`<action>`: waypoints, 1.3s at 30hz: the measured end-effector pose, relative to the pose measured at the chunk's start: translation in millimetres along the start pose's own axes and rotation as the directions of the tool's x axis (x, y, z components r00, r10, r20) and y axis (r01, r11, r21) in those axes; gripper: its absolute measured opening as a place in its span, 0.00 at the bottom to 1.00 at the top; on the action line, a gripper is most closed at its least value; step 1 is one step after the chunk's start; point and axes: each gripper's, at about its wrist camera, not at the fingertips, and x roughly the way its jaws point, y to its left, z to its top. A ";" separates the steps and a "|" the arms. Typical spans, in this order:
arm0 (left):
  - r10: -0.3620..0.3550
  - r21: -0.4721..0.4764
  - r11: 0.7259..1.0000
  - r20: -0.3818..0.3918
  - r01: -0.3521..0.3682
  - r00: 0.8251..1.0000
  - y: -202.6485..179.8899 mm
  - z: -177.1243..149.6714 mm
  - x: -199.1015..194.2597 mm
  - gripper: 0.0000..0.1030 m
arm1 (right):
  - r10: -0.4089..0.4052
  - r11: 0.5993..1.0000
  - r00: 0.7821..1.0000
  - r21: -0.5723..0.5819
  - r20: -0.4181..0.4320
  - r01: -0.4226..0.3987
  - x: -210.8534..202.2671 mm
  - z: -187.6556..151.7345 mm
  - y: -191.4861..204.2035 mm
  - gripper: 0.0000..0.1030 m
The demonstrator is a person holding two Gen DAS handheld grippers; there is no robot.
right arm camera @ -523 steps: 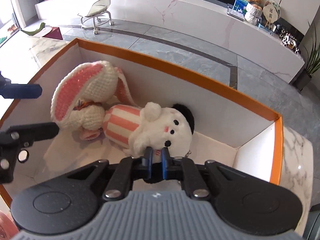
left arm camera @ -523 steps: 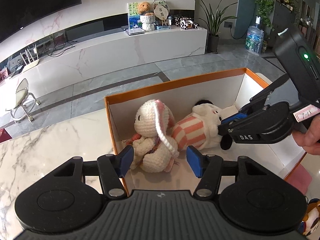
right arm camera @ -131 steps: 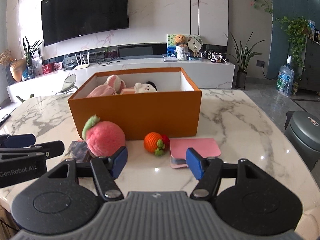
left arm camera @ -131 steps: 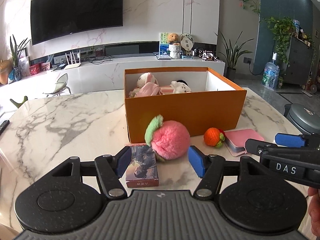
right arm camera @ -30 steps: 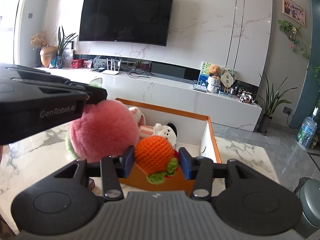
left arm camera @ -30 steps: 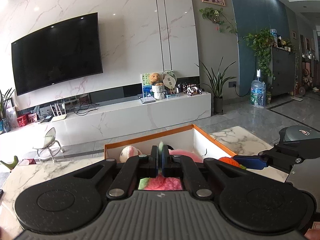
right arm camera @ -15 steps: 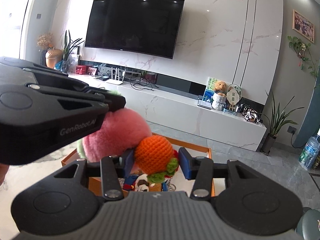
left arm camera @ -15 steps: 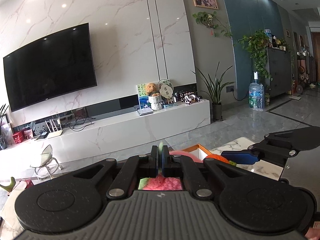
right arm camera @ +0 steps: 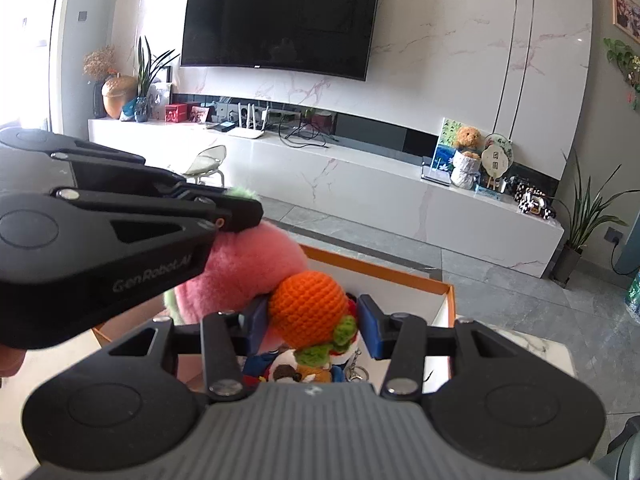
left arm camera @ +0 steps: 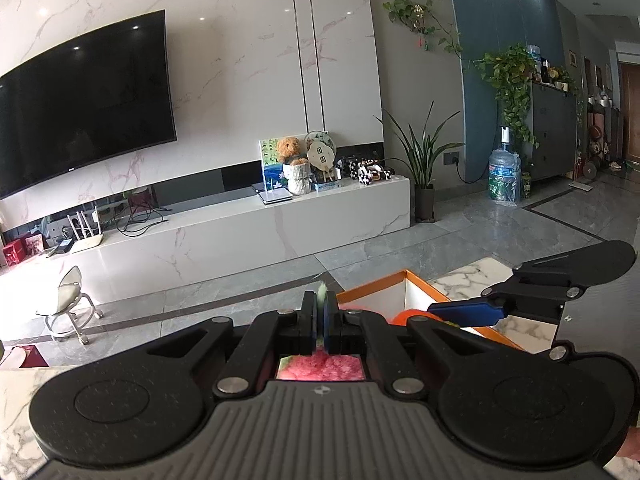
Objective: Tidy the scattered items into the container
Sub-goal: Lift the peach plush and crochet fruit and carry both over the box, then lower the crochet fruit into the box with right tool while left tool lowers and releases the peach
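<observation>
carrying two toys at once over the orange box (right arm camera: 450, 300): the left gripper (left arm camera: 320, 322) is pinched nearly closed on the green leaf of the pink plush peach (right arm camera: 248, 272), which hangs above the box's near-left part, and the right gripper (right arm camera: 313, 320) clamps the orange crochet fruit (right arm camera: 306, 304) above the box's middle, where other toys lie inside. the step looks like delivery; next comes lowering each within the box walls and spreading the fingers.
</observation>
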 end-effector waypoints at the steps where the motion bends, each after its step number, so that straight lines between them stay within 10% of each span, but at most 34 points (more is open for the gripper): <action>1: -0.004 0.004 1.000 -0.010 0.004 1.000 0.6 -2.6 3.5 0.03 | 0.013 1.000 1.000 -0.003 -0.015 -0.013 5.0 -0.9 -0.5 0.48; 13: -0.040 0.049 0.998 -0.143 0.047 0.989 1.8 -27.5 19.5 0.03 | 0.166 0.982 0.954 0.124 -0.250 -0.139 50.9 -19.4 -18.0 0.48; 25: -0.115 0.138 0.980 -0.202 0.144 0.973 -5.4 -38.0 13.8 0.03 | 0.267 0.963 0.858 0.159 -0.438 -0.219 89.3 -21.1 -37.8 0.49; 39: -0.104 0.148 0.977 -0.284 0.151 0.953 -7.4 -46.6 27.0 0.02 | 0.317 0.943 0.820 0.248 -0.477 -0.220 97.9 -30.5 -58.5 0.49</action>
